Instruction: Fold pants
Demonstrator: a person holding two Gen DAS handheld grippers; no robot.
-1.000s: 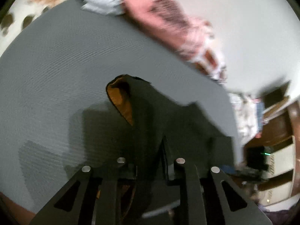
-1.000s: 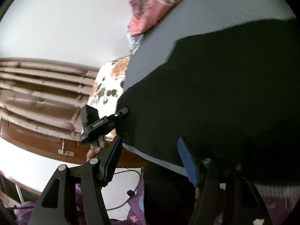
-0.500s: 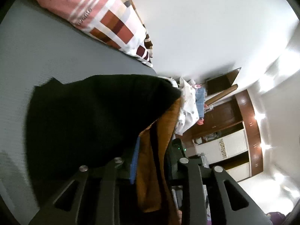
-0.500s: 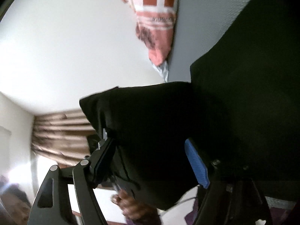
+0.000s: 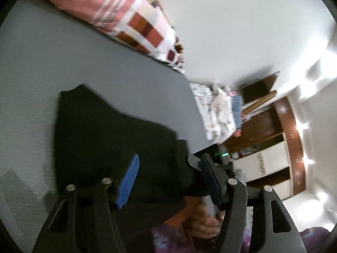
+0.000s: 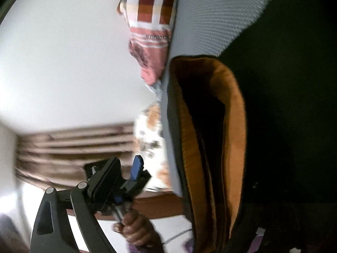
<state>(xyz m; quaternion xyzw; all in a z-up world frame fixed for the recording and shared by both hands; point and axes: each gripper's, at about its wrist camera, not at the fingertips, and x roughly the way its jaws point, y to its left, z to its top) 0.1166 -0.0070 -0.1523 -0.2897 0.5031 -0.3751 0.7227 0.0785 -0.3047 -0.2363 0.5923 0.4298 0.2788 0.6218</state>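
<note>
The black pants [image 5: 109, 135] lie on the grey bed surface [image 5: 52, 59] in the left wrist view. My left gripper [image 5: 168, 181] is open just above the near edge of the pants, its blue pad [image 5: 128, 181] bare. The other gripper [image 5: 210, 181] and the hand holding it show behind it. In the right wrist view the pants [image 6: 284, 105] fill the right side, with an orange-lined opening [image 6: 210, 126] held up close to the camera. Only the left finger [image 6: 63, 210] of my right gripper shows; the right finger is hidden by cloth. The left gripper [image 6: 126, 177] shows there too, open.
A pink and red checked blanket [image 5: 130, 16] lies at the far edge of the bed, also in the right wrist view [image 6: 151, 21]. A white wall is behind. A wooden wardrobe [image 5: 280, 147] stands at right. Brown curtains [image 6: 73, 147] hang at left.
My left gripper has opened and let go of the orange-lined cloth, which now lies down on the bed. The right gripper has swung so the orange-lined opening now stands close before it.
</note>
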